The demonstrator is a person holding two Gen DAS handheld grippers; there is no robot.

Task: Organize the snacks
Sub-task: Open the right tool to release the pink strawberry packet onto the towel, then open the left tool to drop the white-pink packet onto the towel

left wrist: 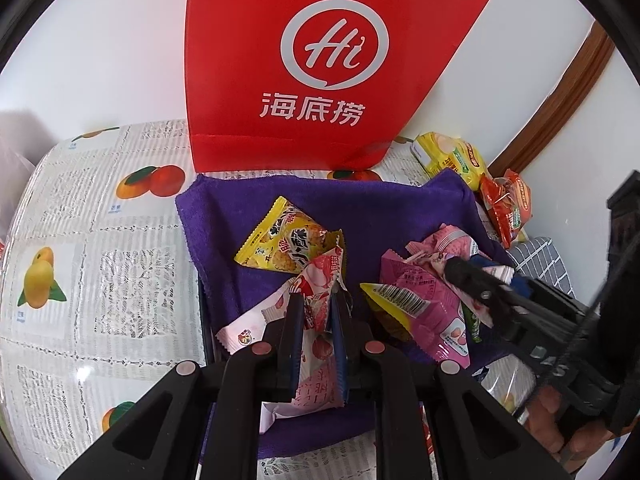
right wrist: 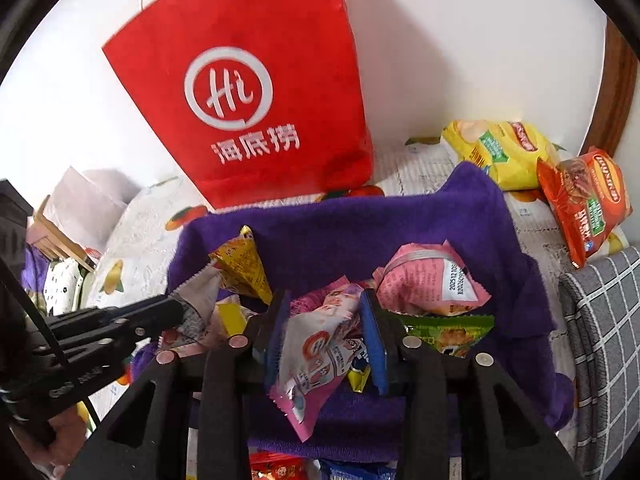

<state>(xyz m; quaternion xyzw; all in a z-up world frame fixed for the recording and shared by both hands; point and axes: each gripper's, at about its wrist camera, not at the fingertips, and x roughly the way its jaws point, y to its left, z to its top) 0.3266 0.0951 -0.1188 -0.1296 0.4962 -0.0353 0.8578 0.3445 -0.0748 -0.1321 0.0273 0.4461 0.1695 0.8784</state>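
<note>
Left gripper and right gripper each pinch a light, crinkly, slippery pink snack packet mid-body; gripping near the sealed edge seems safer.

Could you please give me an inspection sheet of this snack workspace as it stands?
Surface: fruit-print tablecloth; purple towel lines a container.
Job's things: yellow snack packet, pink packets, green packet on the towel; yellow chip bag, orange chip bag beside it.
Clutter: red Haidilao bag upright behind.
Grippers: left gripper shut on pink-white packet; right gripper around pink wrapper.
Cables: nothing seen.
Surroundings: white wall, wooden frame, grey checked fabric.
</note>
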